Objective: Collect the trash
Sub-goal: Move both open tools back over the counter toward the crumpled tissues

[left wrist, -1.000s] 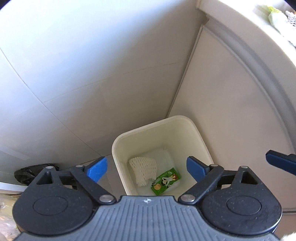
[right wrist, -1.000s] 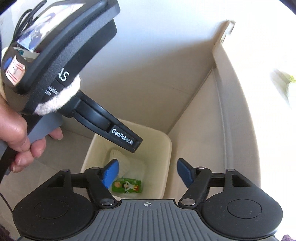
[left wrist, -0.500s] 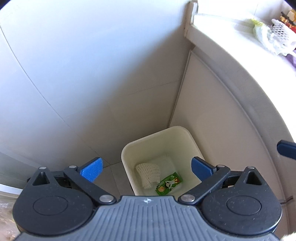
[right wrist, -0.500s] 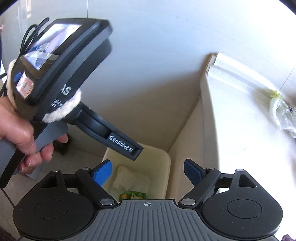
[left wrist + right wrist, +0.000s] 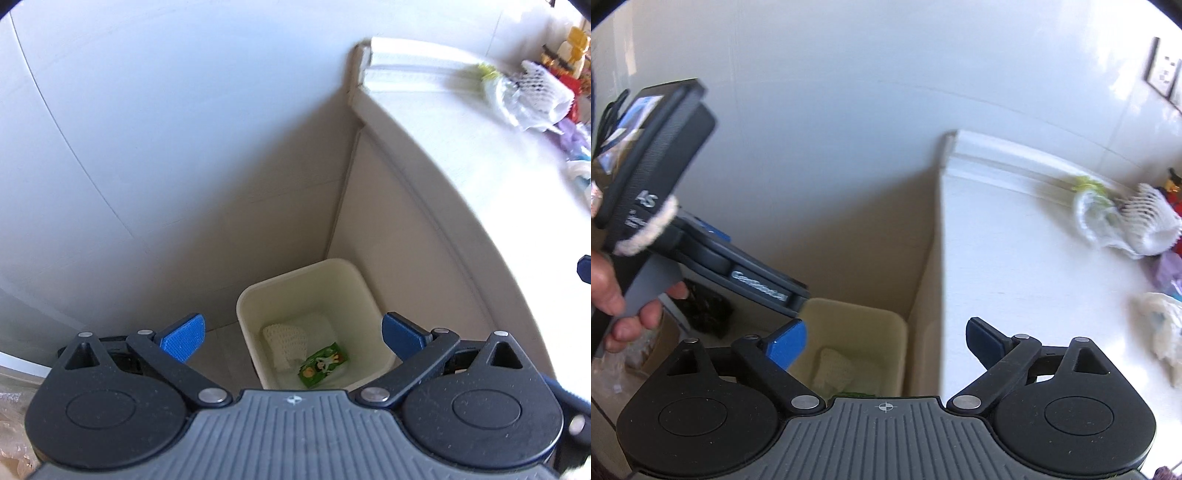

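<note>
Since the earlier frames both grippers have risen away from the waste bin (image 5: 364,291), which now looks smaller and lower in both wrist views, while more of the white desk (image 5: 480,177) beside it has come into sight; the left gripper (image 5: 291,338) hangs above the bin with its jaws spread wide and nothing between them, and the right gripper (image 5: 884,341) has jaws that are opening, wider than a second ago, also with nothing between them; the bin is a cream, roughly rectangular tub standing on the floor in the corner where the wall meets the side of the desk, its open mouth facing up; inside the bin, on its bottom, lies a white foam net sleeve (image 5: 286,343), its long axis running from the bin's far wall towards the near wall, and just beside it, towards the desk side, a green snack wrapper (image 5: 323,363) lies flat, its long axis slanting from the near wall up towards the desk side; in the right wrist view a person's hand (image 5: 613,299) grips the handle of the left gripper to the left of the bin, and only the foam sleeve and a sliver of green show in the bin; on the desk, well apart from the bin, more rubbish lies blurred: a clear plastic bag with green in it (image 5: 1097,214), touching a second white foam net (image 5: 1152,225), and nearer, a crumpled white wrapper (image 5: 1160,328).
</note>
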`<state>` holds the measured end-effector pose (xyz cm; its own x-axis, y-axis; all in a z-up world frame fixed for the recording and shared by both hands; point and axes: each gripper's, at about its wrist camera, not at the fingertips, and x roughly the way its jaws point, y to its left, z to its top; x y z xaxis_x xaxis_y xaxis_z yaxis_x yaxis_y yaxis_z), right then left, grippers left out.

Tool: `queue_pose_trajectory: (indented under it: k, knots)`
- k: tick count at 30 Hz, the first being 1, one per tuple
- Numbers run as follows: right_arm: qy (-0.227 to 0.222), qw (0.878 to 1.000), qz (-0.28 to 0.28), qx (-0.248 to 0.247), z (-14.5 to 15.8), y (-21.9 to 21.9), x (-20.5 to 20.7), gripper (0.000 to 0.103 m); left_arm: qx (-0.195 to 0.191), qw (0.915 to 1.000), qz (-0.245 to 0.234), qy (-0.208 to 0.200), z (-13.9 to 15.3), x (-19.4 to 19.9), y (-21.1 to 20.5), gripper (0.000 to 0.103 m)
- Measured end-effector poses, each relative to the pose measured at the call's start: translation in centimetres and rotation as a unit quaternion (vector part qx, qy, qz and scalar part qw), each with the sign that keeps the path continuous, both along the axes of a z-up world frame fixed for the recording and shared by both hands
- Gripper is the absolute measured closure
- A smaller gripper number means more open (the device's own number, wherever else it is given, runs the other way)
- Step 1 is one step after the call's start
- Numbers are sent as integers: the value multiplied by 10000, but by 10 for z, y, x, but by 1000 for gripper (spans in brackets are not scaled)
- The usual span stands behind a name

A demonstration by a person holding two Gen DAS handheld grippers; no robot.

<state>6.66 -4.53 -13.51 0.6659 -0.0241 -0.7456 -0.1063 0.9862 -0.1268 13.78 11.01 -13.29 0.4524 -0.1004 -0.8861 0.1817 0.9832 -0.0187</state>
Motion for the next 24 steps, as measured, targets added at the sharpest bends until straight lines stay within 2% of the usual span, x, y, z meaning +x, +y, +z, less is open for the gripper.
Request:
queue_pose_trajectory:
  k: [6, 13, 18, 24]
  knots:
    - [-210, 9992, -318, 113, 17, -40, -16, 7, -202, 9996, -71, -174, 19, -6, -14, 1]
    - [-328, 9969, -713, 9, 21, -93, -25, 5, -380, 9981, -287, -379, 36, -1, -43, 0]
    - [-439, 9942, -977, -94, 24, -123, -41, 5, -548, 9962, -534, -420, 41, 5, -76, 1]
    - [-607, 9893, -1324, 29, 25, -169, -55, 5, -777, 9913, -965, -437, 42, 20, -127, 1]
